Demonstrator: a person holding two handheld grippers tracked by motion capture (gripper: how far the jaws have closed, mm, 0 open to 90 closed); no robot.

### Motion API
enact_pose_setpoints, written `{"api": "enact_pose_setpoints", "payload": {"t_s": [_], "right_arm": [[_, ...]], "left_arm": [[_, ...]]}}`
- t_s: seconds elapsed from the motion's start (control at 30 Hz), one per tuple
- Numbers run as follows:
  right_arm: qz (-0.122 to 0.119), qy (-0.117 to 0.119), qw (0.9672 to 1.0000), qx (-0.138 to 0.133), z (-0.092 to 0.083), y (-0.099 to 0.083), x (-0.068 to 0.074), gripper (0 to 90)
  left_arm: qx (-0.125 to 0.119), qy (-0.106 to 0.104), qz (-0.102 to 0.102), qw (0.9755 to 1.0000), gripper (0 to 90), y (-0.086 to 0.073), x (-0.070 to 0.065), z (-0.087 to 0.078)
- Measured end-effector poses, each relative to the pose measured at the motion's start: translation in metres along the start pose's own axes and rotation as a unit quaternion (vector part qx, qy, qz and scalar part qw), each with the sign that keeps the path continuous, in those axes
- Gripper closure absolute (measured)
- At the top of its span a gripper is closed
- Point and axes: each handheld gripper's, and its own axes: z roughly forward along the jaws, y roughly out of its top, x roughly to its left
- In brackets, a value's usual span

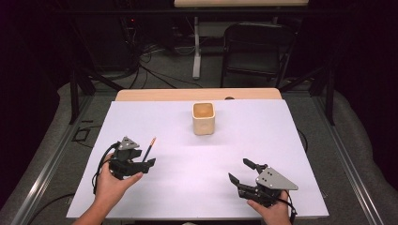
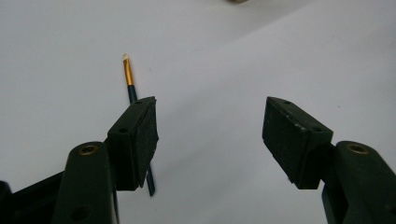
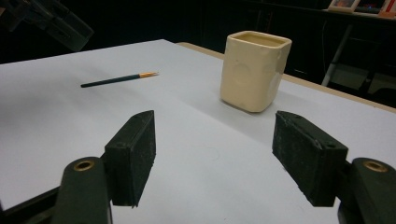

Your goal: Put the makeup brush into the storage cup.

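A thin dark pencil (image 1: 149, 149) with a gold band and pale tip lies flat on the white sheet at the left. My left gripper (image 1: 143, 160) hovers just over its near end, jaws open and empty. In the left gripper view the pencil (image 2: 128, 77) runs under and behind the left jaw, off to the side of my left gripper (image 2: 210, 105), not between the pads. A cream square cup (image 1: 203, 118) stands upright at the back middle. My right gripper (image 1: 238, 169) rests open near the front right. Its own view faces the cup (image 3: 254, 77) and the pencil (image 3: 119, 79) past my right gripper (image 3: 214, 116).
The white sheet (image 1: 263, 140) covers a wooden table whose far edge (image 1: 197, 94) shows behind the cup. A black folding chair (image 1: 256, 47) and floor cables sit beyond the table. The left gripper (image 3: 56, 23) shows at the top left of the right gripper view.
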Motion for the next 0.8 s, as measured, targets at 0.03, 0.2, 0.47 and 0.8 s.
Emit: {"api": "enact_pose_setpoints", "payload": {"t_s": [0.03,0.2,0.47,0.8], "right_arm": [[-0.001,0.001,1.0000,0.000,0.000,0.000,0.000,29.9],[-0.001,0.004,1.0000,0.004,0.002,0.000,0.002,29.8],[-0.002,0.007,1.0000,0.004,0.003,-0.001,0.003,29.7],[0.001,0.010,0.9999,0.008,0.004,-0.001,0.003,29.7]], "left_arm": [[0.002,0.003,0.000,1.0000,35.7,0.001,-0.001,0.000],[0.014,0.007,0.004,0.9999,36.7,0.004,-0.001,-0.001],[0.030,0.004,-0.007,0.9995,37.5,0.010,0.000,-0.001],[0.064,-0.011,-0.028,0.9975,40.1,0.019,0.006,0.004]]}}
